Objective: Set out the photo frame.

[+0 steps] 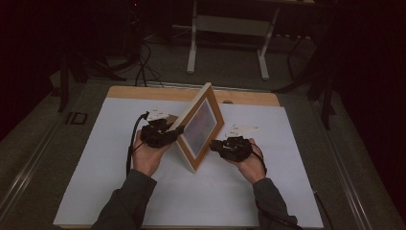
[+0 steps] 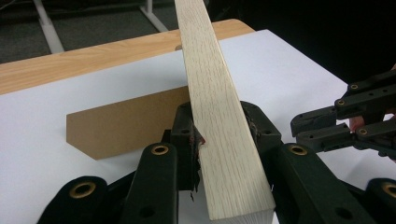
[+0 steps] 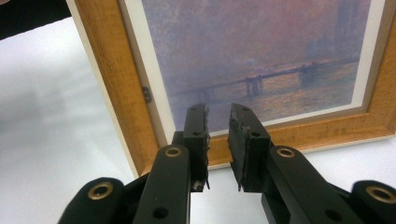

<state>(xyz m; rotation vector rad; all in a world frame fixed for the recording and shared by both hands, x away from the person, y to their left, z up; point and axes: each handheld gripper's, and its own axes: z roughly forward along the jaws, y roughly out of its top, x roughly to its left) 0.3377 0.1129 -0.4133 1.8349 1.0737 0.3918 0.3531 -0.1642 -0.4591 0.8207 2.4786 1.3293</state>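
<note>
Left gripper (image 1: 178, 132) has its jaws clamped across the pale edge of the picture frame (image 1: 201, 125), one jaw on each face; in the left gripper view the frame edge runs up between the jaws as a straight, square-cut bar of light, open-grained wood. Behind it a flat brown stand panel (image 2: 119, 122), smooth like fibreboard with a cut corner, lies out from the frame's back on the white sheet (image 1: 110, 158). The frame stands upright near the middle of the sheet, tilted, one lower corner towards the person. Its front moulding is warmer, honey-coloured wood around a white mat and a hazy purple print of a bridge over water. Right gripper (image 1: 214, 146) sits just in front of the frame's lower moulding, jaws parted by a narrow gap with nothing between them; whether the tips touch the wood cannot be told. Judgement: frame is raised and held, but the stand is not yet shown bearing it; what remains is setting the frame on its stand and releasing it.
</note>
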